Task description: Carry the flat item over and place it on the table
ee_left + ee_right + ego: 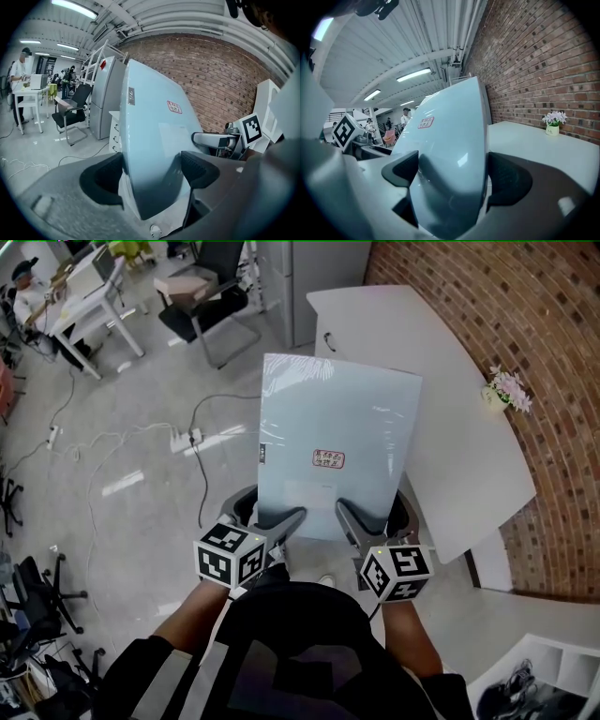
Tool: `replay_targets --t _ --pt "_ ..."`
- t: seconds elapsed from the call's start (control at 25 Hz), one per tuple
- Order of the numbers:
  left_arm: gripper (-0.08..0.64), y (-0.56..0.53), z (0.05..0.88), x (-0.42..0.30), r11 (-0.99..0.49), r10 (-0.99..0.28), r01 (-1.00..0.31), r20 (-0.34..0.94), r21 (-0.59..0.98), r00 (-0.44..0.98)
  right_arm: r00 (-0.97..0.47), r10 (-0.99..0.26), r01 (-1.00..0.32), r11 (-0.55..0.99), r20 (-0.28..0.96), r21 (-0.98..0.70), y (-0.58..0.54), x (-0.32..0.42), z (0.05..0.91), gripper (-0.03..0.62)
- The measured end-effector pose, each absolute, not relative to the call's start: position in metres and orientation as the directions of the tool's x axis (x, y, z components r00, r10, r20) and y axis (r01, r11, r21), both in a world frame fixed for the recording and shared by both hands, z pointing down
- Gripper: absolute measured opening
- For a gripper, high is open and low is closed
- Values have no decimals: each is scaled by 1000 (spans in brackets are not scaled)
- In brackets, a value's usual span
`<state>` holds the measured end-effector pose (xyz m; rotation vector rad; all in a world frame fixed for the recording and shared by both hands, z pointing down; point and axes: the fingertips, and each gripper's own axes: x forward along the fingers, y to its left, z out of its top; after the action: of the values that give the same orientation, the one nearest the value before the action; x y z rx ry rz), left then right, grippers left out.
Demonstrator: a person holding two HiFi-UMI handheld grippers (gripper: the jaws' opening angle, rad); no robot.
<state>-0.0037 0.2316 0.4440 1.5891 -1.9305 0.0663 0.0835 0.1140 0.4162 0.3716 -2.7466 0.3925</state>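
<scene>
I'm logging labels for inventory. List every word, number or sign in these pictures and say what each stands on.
Red-print sticker on the pale blue panel: characters too small and blurred to read.
Small grey label near the panel's left edge: too small to read.
Left marker cube and right marker cube: black-and-white square patterns only, no words.
Nothing else legible.

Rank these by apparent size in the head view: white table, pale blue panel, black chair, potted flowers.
1. White table and pale blue panel: about alike; the nearer panel hides part of the table.
2. Black chair.
3. Potted flowers.
</scene>
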Motion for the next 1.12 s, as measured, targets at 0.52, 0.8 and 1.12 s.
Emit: replay_targets --t 0.52,0.8,1.12 --pt "402 214 442 -82 159 -890 -923 456 351 21 -879 -312 -398 896 359 -196 107 17 411 445" --pt "400 208 444 -97 112 -893 -927 445 359 65 -859 -355 -445 874 368 -195 106 7 413 445" --pt "400 188 451 -112 102 -885 -925 457 366 84 -850 -365 -463 861 380 -211 87 -6 422 445"
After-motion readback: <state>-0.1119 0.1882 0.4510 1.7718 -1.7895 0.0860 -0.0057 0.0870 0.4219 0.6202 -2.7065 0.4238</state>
